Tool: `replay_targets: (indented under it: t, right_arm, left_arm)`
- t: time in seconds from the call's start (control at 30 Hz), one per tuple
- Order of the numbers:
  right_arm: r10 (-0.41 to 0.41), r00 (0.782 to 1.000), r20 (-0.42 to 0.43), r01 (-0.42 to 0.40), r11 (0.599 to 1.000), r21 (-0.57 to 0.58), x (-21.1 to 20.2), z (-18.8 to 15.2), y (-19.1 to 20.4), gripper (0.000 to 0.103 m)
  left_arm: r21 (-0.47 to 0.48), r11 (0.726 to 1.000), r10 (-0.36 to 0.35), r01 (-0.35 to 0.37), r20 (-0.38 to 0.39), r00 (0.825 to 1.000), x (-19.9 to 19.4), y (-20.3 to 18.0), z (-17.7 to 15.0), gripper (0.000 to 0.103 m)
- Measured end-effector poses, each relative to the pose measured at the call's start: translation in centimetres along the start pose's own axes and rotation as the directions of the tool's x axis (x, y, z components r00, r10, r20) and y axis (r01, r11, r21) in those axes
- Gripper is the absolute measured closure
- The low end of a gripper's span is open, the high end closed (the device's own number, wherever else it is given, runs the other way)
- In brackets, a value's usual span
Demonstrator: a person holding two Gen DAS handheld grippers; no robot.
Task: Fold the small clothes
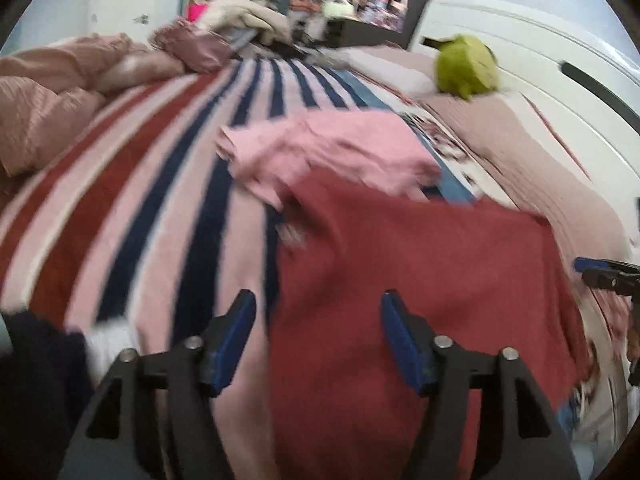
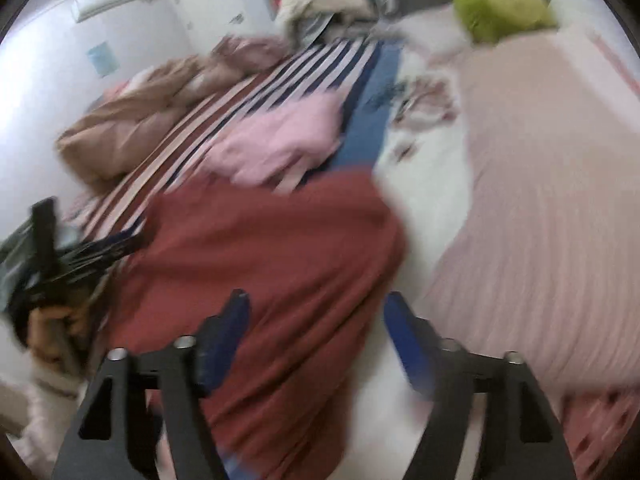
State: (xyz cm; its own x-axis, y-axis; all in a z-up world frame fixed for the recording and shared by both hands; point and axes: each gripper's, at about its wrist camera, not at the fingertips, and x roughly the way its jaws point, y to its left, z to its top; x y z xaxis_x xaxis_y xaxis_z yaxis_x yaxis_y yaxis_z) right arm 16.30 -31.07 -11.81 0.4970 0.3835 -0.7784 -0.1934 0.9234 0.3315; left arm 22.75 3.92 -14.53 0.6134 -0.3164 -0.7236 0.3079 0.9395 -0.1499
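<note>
A dark red garment [image 1: 420, 280] lies spread on the striped bed cover [image 1: 132, 208]; it also shows in the right wrist view [image 2: 272, 256]. A crumpled pink garment [image 1: 332, 156] lies just beyond it, also in the right wrist view [image 2: 280, 144]. My left gripper [image 1: 318, 320] is open and empty above the red garment's left edge. My right gripper [image 2: 316, 320] is open and empty above the garment's right edge. The right gripper's tip shows at the far right of the left wrist view [image 1: 604, 274]; the left gripper shows at the left of the right wrist view [image 2: 92, 248]. Both views are blurred.
A green plush toy [image 1: 466, 68] sits on a pale pink blanket [image 2: 540, 200] at the right. A brownish-pink duvet [image 1: 52, 92] is bunched at the left. More clothes [image 1: 240, 20] are piled at the far end. A white appliance [image 1: 540, 60] stands beyond the bed.
</note>
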Motion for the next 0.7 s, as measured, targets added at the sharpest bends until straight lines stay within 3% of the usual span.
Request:
replay_targets:
  t: [0.1,0.17,0.2,0.23,0.27,0.37,0.47,0.57,0.63,0.7]
  right_arm:
    - [0.058,0.993,-0.102,-0.055,0.998,0.029,1.3,-3.4,0.8,0.027]
    - [0.05,0.991,-0.127,-0.047,0.999,0.026,2.5,-5.1,1.2,0.03]
    - [0.013,0.994,-0.108,-0.014,1.0,-0.01,2.8,-5.7,1.7,0.036]
    - [-0.015,0.995,-0.094,0.01,0.999,-0.046,2.8,-5.9,2.0,0.057]
    - [-0.025,0.996,-0.088,0.018,0.997,-0.074,2.7,-6.0,2.4,0.079]
    - [-0.023,0.996,-0.085,0.016,0.997,-0.082,1.3,-6.0,2.6,0.098]
    - [0.042,0.997,-0.068,-0.047,0.997,-0.068,-1.5,-6.4,3.0,0.1]
    - [0.073,0.992,-0.105,-0.08,0.995,-0.061,-3.0,-7.7,2.7,0.1]
    - [0.052,0.989,-0.136,-0.059,0.997,-0.054,-2.1,-8.4,2.3,0.098]
    - [0.037,0.988,-0.148,-0.043,0.998,-0.04,-1.0,-8.6,1.7,0.085]
  left_arm:
    - [0.008,1.0,0.001,0.0,-0.032,0.999,0.0,-0.8,-2.7,0.042]
    - [0.006,1.0,0.022,-0.022,-0.04,0.999,0.1,-1.0,-4.1,0.055]
    - [-0.008,1.0,0.016,-0.016,-0.032,0.999,-0.1,-1.0,-4.6,0.072]
    - [-0.021,1.0,-0.001,0.001,-0.018,1.0,-0.5,-1.1,-5.0,0.092]
    - [-0.018,1.0,-0.011,0.011,-0.008,1.0,-1.2,-1.4,-5.3,0.095]
    - [0.026,0.999,0.025,-0.027,0.053,0.998,-3.4,-1.9,-6.3,0.096]
    - [0.002,1.0,-0.027,0.027,0.087,0.996,-6.3,-1.4,-7.5,0.097]
    - [0.005,0.997,-0.075,0.074,0.038,0.997,-7.1,-1.3,-8.9,0.096]
    - [-0.005,0.998,-0.062,0.062,0.002,0.998,-6.1,-1.2,-9.3,0.081]
    - [-0.019,0.999,-0.038,0.038,-0.007,0.999,-5.8,-1.0,-9.5,0.065]
